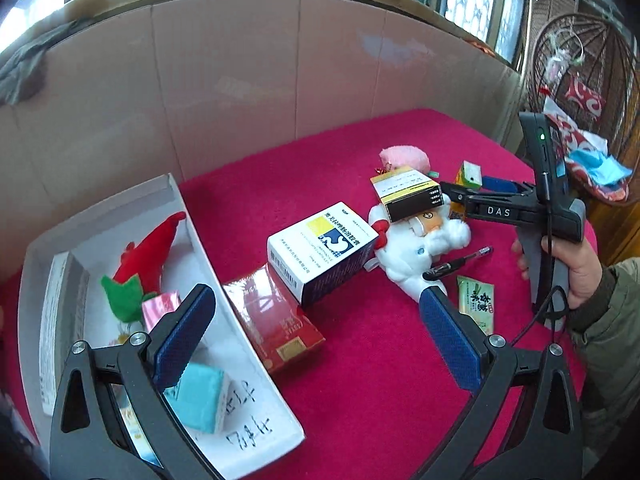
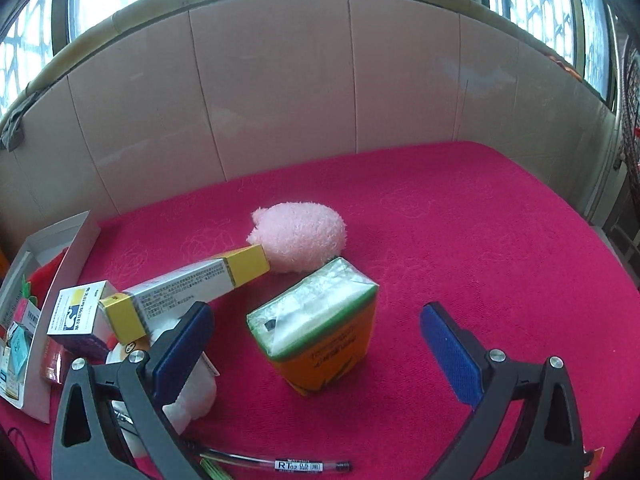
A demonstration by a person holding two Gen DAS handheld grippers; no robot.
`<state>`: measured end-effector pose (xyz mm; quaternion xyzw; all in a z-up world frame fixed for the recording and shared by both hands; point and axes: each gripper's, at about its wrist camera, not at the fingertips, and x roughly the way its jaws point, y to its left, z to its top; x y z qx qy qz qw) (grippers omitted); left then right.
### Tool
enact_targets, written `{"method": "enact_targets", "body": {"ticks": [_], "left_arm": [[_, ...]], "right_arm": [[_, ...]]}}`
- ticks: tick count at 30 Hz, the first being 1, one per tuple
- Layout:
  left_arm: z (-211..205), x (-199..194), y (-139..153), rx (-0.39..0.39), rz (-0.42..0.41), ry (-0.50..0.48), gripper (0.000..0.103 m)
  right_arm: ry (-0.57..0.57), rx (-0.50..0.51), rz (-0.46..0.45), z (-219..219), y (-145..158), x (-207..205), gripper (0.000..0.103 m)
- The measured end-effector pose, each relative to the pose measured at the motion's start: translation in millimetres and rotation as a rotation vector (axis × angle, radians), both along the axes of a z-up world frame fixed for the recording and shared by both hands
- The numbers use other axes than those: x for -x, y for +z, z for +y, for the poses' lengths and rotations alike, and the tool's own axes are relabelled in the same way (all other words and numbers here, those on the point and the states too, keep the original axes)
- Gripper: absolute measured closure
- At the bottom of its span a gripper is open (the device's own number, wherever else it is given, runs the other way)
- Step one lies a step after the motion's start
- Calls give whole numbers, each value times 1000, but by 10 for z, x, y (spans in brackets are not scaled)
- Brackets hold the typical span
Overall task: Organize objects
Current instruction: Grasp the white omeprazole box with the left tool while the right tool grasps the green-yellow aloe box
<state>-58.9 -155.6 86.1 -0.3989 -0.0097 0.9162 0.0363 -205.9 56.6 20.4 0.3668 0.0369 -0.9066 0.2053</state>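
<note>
The right gripper point(image 2: 316, 344) is hovering with fingers spread wide around the orange-and-green carton point(image 2: 320, 332), which is standing tilted on the red surface point(image 2: 480, 240), touching nothing. The left gripper point(image 1: 316, 340) is waiting, fingers also wide apart and empty, beside the white box point(image 1: 248, 360). Closing off-centre is likely tipping the carton against the pink plush point(image 2: 300, 240)
</note>
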Motion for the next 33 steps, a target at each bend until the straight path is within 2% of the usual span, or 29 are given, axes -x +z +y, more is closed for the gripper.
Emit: {"method": "enact_targets", "body": {"ticks": [2, 3, 4, 5, 6, 9, 12, 14, 15, 17, 19, 21, 25, 30, 33], "left_arm": [[33, 203, -64, 48, -38, -14, 0], [50, 307, -106, 69, -64, -22, 0], [71, 408, -151, 93, -92, -33, 0], [97, 500, -201, 119, -116, -47, 0], [126, 578, -256, 144, -138, -61, 0], [199, 778, -422, 192, -200, -80, 0], [287, 885, -536, 214, -239, -110, 0], [347, 898, -596, 232, -255, -129, 10], [362, 898, -627, 258, -266, -122, 20], [377, 877, -646, 264, -273, -113, 26], [358, 823, -616, 238, -268, -103, 38], [337, 750, -577, 205, -251, -85, 44], [337, 574, -527, 136, -203, -46, 48], [402, 340, -414, 28, -105, 10, 52], [447, 188, -334, -6, -64, 28, 53]], "right_arm": [[-2, 26, -29, -3, -79, 64, 1], [0, 51, -35, 8, -104, 74, 9], [5, 68, -42, 13, -124, 78, 18], [7, 64, -52, 7, -141, 85, 41], [2, 50, -61, 1, -167, 85, 56], [-1, 100, -80, 91, -172, 53, 63], [-19, 172, -86, 248, -99, -15, 65], [-24, 216, -83, 343, -28, -80, 65], [-25, 237, -81, 391, 8, -117, 65], [-25, 274, -77, 471, 76, -188, 65], [-25, 308, -78, 551, 120, -261, 65], [-18, 341, -87, 617, 142, -337, 65], [-15, 390, -105, 722, 137, -495, 65], [-23, 397, -105, 838, 166, -632, 65], [-17, 404, -95, 871, 229, -698, 65]]}}
